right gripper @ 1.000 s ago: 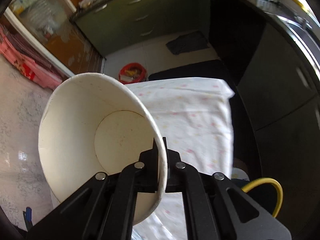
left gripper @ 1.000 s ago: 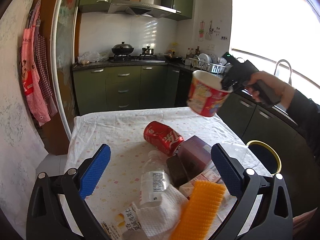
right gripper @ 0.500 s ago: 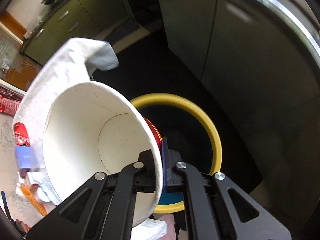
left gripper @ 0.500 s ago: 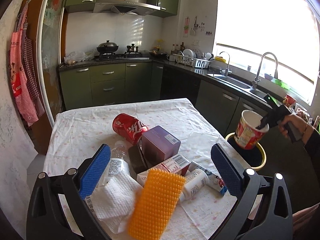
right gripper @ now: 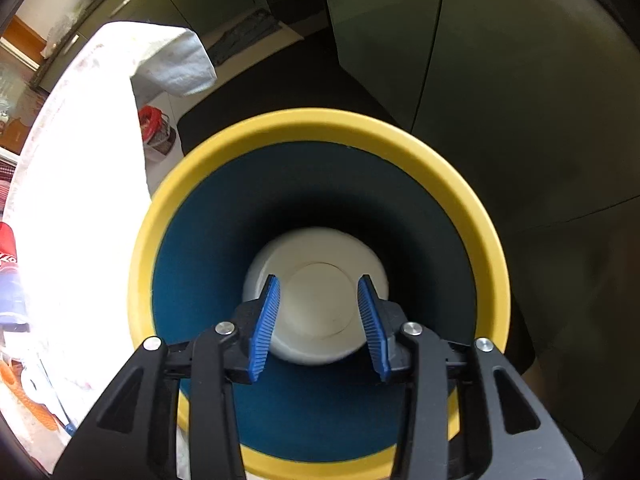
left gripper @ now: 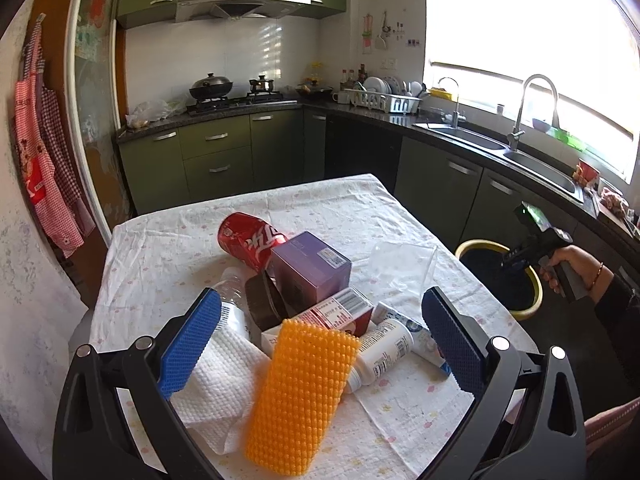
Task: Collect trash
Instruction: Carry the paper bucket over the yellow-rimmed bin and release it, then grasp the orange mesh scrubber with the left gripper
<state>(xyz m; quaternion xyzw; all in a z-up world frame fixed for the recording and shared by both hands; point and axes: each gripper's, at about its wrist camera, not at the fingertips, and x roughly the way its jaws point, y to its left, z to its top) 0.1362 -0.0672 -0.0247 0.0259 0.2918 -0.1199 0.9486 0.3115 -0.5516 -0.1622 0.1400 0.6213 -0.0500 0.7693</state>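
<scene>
One cup (right gripper: pixel 316 296) is seen inside the one bin (right gripper: pixel 320 128), released since earlier by the opening right tongs (right gripper: pixel 318 320); the left tongs (left gripper: pixel 320 344) are held apart.

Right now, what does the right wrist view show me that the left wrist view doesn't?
Only the right wrist view looks straight down into the bin: the white cup sits at its bottom, below the right gripper, whose jaws are opening with nothing pinched between them. Only the left wrist view shows the open left gripper over the remaining trash: red can, purple box, orange scrubber, white bottle. Both show the yellow-rimmed bin beside the table.
</scene>
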